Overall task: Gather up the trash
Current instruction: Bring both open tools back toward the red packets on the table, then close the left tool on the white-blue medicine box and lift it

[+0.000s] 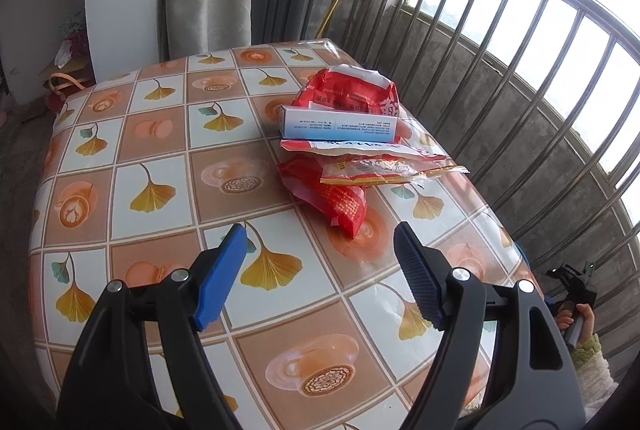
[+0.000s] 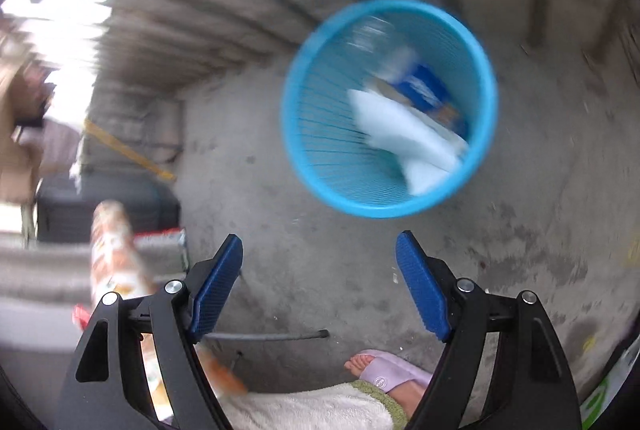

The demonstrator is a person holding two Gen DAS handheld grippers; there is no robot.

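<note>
The desk [image 1: 168,158] carries red wrappers [image 1: 340,190] and a white box [image 1: 340,124] near its far edge. A blue basket [image 2: 390,208] on the floor holds trash. Left gripper [image 1: 320,270] and right gripper [image 2: 320,282]: jaws wide, empty.

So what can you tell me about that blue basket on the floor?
The blue basket is a round bin of thin plastic ribs under a solid rim, standing upright on the bare concrete floor. Inside lie white crumpled paper and a blue printed package, blurred here. Nothing touches it from outside.
</note>
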